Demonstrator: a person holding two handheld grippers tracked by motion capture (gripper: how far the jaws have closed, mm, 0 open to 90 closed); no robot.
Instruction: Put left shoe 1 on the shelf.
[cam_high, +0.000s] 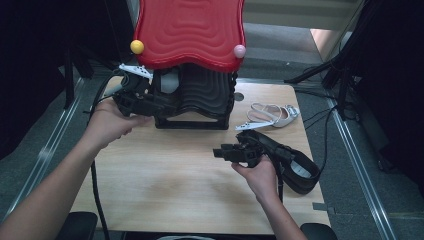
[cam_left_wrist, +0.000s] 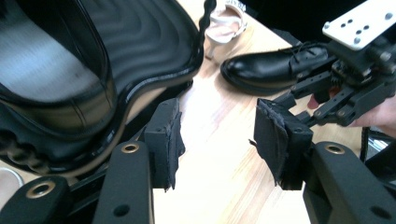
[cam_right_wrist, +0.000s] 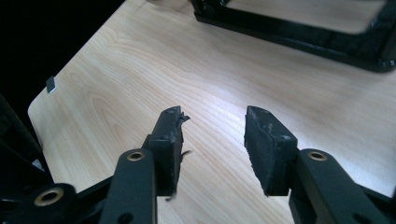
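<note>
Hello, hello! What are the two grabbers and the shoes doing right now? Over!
Left gripper open, empty, beside the shoe rack. Right gripper open, empty, over bare table. Black shoe and white sandal lie untouched.

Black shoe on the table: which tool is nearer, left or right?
Right. The right tool sits directly beside the black shoe, its hand against it. The left tool is across the table at the shoe rack.

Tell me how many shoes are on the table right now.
2: a white sandal at the far right of the table, and a black shoe beside the right gripper. The rack may hide others.
</note>
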